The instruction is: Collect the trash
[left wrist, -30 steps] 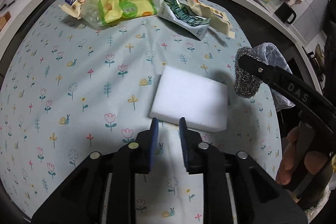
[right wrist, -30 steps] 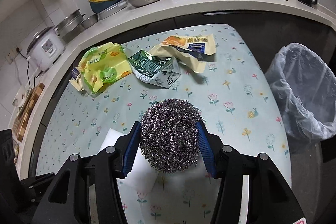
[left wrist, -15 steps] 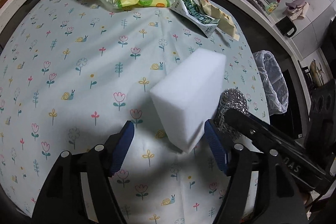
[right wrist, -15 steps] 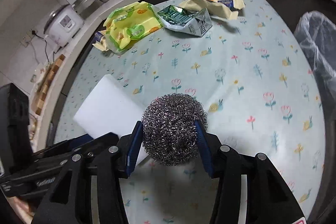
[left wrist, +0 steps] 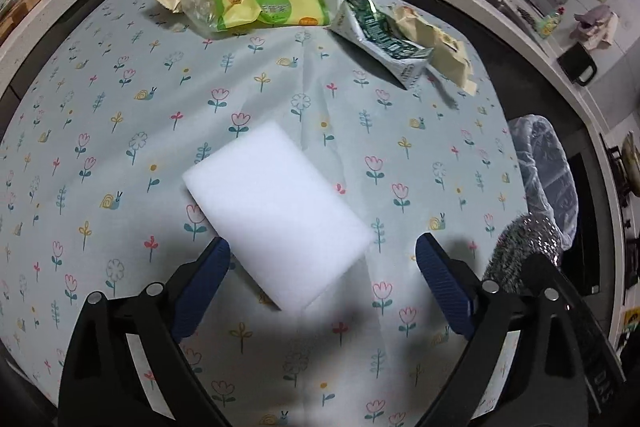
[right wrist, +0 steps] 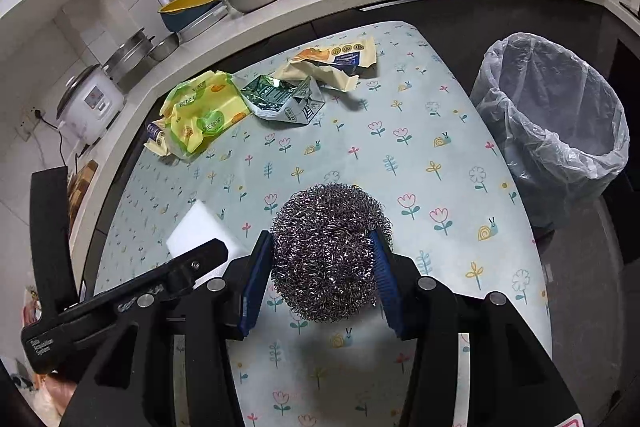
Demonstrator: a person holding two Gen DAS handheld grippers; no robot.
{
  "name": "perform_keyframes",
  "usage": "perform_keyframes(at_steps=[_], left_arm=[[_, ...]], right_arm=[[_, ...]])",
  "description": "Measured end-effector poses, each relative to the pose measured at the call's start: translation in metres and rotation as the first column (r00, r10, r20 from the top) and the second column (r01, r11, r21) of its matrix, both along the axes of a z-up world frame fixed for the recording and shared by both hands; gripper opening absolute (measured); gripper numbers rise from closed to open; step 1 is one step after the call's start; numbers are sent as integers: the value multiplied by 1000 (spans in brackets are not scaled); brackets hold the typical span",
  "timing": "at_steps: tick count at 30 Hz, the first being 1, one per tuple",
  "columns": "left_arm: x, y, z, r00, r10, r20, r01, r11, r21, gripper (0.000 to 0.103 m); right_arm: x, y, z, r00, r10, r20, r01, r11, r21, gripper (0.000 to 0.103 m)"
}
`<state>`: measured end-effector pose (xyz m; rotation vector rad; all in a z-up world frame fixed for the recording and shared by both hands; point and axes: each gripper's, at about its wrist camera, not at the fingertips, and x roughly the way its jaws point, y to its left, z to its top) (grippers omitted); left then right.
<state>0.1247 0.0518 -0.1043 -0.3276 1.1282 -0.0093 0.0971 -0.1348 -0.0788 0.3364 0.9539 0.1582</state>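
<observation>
The left gripper [left wrist: 322, 269], jaws just spread wide, is seen releasing a white sponge [left wrist: 276, 213] between them; a steel scourer [right wrist: 330, 253] is pinched by the right gripper [right wrist: 320, 281] above the surface's [right wrist: 440, 167] near edge.

- The left gripper [left wrist: 322, 281] points steeply down. Its jaws have just been opening and stand wide apart.
- A white sponge [left wrist: 276, 211] lies between its blue pads [left wrist: 200, 291], slanted. The left pad looks just clear of the sponge's edge, though blur makes contact hard to judge; the right pad is well clear.
- The right gripper [right wrist: 322, 277] also tilts down, with both pads pressed on a steel scourer [right wrist: 328, 251], which they carry clear of the surface.
- The two grippers sit close side by side, the left one's black finger crossing the right camera's lower left.
</observation>
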Motion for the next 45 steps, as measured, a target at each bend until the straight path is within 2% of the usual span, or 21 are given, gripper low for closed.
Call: perform_keyframes(at_steps=[4, 8, 10, 14, 15, 16, 22, 25, 30, 37, 45], left_arm=[[8, -8, -5, 996, 91, 2, -91, 994, 59, 91], [7, -15, -7, 996, 84, 11, -85, 989, 123, 91], [8, -12, -15, 995, 99, -28, -92, 979, 184, 87], [4, 7, -23, 985, 164, -52, -157, 980, 120, 88], [4, 7, -24, 988, 148, -50, -141, 983, 119, 86], [4, 6, -23, 991, 126, -41, -121, 987, 108, 78], [-1, -2, -13, 997, 75, -24, -72, 992, 100, 74], [-8, -14, 6, 999, 25, 36, -29, 991, 131, 74], [-10, -36, 36, 990, -68, 120, 51, 989, 142, 74], [0, -88, 63, 956, -226, 186, 195, 966, 167, 74], [15, -161, 78, 878, -415, 239, 374, 906, 197, 74]], right_arm=[[6, -4, -4, 1000, -1, -7, 1, 1000, 8, 47], [8, -2, -4, 1000, 9, -2, -9, 1000, -8, 47], [8, -1, -4, 1000, 14, 0, -14, 1000, -5, 47], [7, 0, -6, 1000, 16, 1, -16, 1000, 0, 47], [7, 0, -6, 1000, 15, 0, -15, 1000, 2, 47], [6, 0, -7, 1000, 15, -1, -15, 1000, 3, 47], [3, -2, -3, 1000, 6, 10, -6, 1000, 3, 47], [1, -6, 4, 999, -9, 31, 9, 1000, 5, 47], [-3, -19, 24, 994, -57, 89, 58, 998, -6, 47], [-5, -56, 53, 973, -151, 175, 158, 987, -28, 47], [-9, -122, 74, 926, -287, 246, 307, 951, -44, 47]])
